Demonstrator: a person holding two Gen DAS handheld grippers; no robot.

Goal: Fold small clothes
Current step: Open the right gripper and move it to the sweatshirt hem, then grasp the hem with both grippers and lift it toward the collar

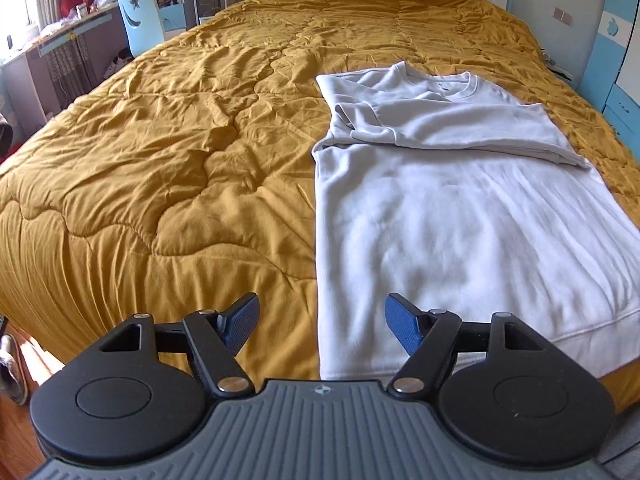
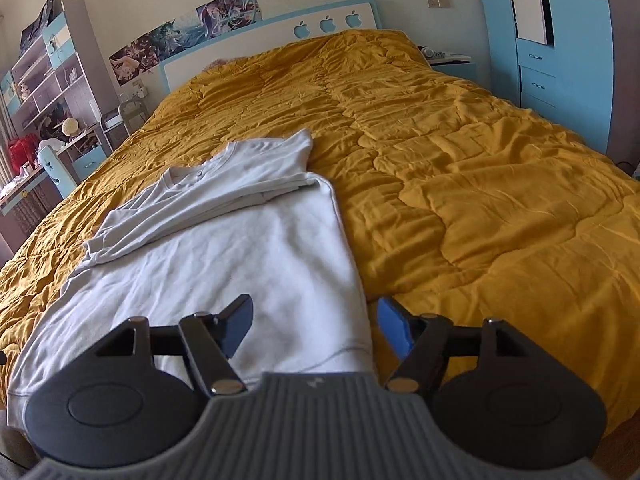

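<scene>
A pale grey sweatshirt (image 1: 460, 216) lies flat on the mustard quilt (image 1: 180, 160), hem toward me, collar at the far end, both sleeves folded across its chest. My left gripper (image 1: 320, 326) hangs open above the hem's left corner, with nothing between its blue pads. In the right wrist view the same sweatshirt (image 2: 224, 256) fills the lower left. My right gripper (image 2: 314, 326) is open over the hem's right corner, empty, its left finger above the cloth and its right finger above the quilt (image 2: 480, 200).
The bed's near edge drops off below both grippers. A desk with clutter and a light blue chair (image 1: 140, 16) stand left of the bed. A blue headboard (image 2: 280, 36), shelves (image 2: 48, 72) and a blue wardrobe (image 2: 552, 40) line the far walls.
</scene>
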